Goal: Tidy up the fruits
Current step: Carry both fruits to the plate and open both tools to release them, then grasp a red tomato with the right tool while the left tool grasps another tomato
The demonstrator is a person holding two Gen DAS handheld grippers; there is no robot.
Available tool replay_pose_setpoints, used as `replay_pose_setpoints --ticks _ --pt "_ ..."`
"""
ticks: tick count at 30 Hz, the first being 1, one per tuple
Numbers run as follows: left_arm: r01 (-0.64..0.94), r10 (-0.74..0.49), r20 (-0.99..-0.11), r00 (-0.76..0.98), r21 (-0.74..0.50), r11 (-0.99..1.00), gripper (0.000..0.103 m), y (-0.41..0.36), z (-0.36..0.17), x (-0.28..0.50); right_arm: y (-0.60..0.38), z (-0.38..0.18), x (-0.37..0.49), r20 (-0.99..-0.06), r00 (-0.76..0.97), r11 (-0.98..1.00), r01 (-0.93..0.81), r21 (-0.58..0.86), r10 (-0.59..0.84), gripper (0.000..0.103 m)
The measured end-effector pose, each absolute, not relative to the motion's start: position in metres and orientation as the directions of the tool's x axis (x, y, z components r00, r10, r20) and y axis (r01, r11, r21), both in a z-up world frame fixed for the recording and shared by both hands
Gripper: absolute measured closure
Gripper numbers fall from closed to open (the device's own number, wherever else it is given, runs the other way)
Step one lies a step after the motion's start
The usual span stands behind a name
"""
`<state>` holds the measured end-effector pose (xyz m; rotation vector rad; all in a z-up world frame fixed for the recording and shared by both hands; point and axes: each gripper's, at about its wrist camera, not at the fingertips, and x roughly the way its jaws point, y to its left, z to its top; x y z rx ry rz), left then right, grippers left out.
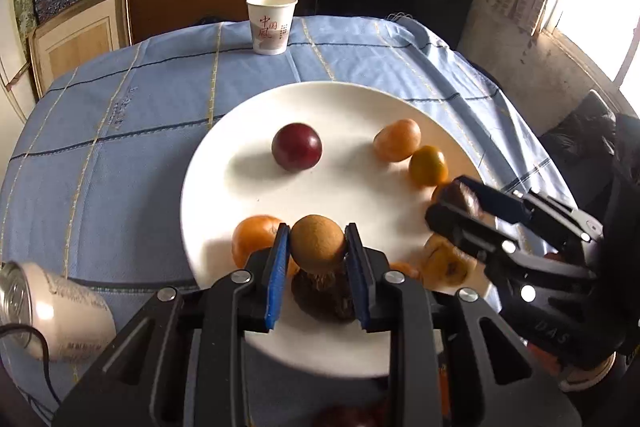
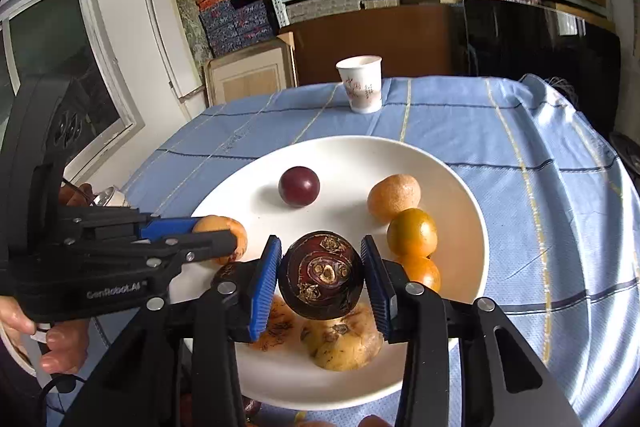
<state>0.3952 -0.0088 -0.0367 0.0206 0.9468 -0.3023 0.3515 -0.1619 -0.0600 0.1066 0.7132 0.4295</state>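
A white plate (image 1: 224, 187) (image 2: 460, 187) on the blue cloth holds a dark red plum (image 1: 297, 146) (image 2: 299, 185), several orange fruits (image 1: 397, 140) (image 2: 394, 198) and yellowish spotted ones (image 2: 344, 343). My left gripper (image 1: 318, 255) is shut on a round brown fruit (image 1: 317, 242), held above a dark lumpy fruit (image 1: 324, 297) over the plate's near side; it also shows in the right wrist view (image 2: 216, 231). My right gripper (image 2: 322, 281) is shut on a dark brown bulb-like fruit (image 2: 321, 275) above the plate; it shows in the left wrist view (image 1: 460, 203).
A paper cup (image 1: 272, 24) (image 2: 360, 83) stands at the table's far edge. A can (image 1: 52, 311) lies on its side at the near left. Shelves, boxes and a dark screen stand behind the table. A window is at the right.
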Motion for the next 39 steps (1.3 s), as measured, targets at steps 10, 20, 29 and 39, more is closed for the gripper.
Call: replay_pose_setpoints --ticks 10,20,29,39 --pt "0.211 -0.227 -0.671 0.706 -0.107 0.972 0.006 0.012 0.0 0.327 -0.168 -0.01 0.297 -0.51 0.745 0.902 -0.384 0.197 0.429 0.003" --pt "0.15 -0.234 -0.593 0.771 -0.188 0.971 0.005 0.057 -0.013 0.248 -0.204 -0.023 0.238 -0.387 0.747 0.838 -0.436 0.327 0.54 0.003" --pt "0.147 -0.219 -0.611 0.76 -0.167 0.975 0.005 0.058 -0.023 0.224 -0.216 -0.042 0.233 -0.517 0.685 0.857 -0.381 0.346 0.514 0.003" --pt "0.133 -0.163 -0.634 0.756 -0.095 0.987 0.005 0.052 -0.035 0.212 -0.205 -0.079 0.222 -0.716 0.573 0.908 -0.357 0.22 0.399 0.038"
